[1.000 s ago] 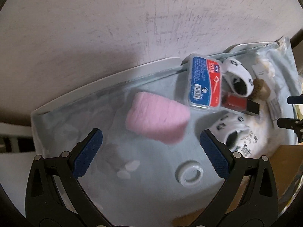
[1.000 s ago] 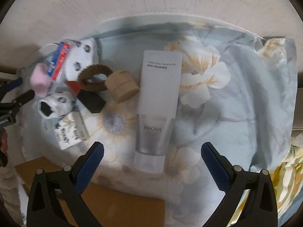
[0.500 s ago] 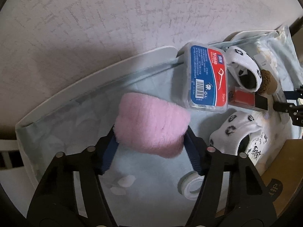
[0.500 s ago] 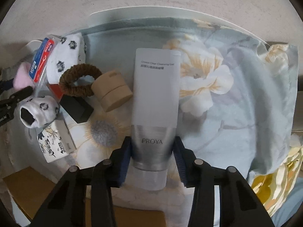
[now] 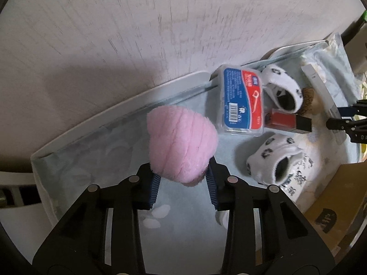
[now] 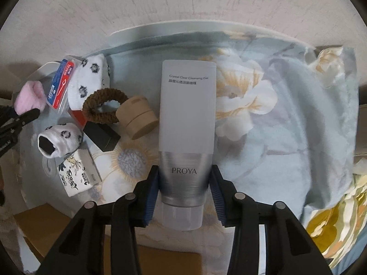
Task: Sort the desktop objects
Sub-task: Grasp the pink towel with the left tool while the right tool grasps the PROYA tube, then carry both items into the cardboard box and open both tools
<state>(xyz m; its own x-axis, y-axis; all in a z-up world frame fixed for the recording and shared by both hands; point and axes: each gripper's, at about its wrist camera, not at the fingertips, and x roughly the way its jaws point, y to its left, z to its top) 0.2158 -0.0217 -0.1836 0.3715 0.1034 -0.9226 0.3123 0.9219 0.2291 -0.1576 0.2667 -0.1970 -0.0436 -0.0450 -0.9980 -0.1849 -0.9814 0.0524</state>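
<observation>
Floral cloth (image 6: 286,119) | left gripper (image 5: 183,183) clamps pink sock (image 5: 181,144) | right gripper (image 6: 184,194) clamps tube (image 6: 187,123)

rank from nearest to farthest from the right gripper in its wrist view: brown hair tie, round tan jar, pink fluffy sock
1. Round tan jar, just left of the grey tube held by the right gripper.
2. Brown hair tie, farther left.
3. Pink fluffy sock, far left edge.

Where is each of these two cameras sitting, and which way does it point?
Left wrist: rides on the left claw, looking along its fingers at the pink sock it grips.
Right wrist: rides on the right claw, looking down at the gel tube it grips.
Shared: pink sock, floss box, flowered cloth.
</observation>
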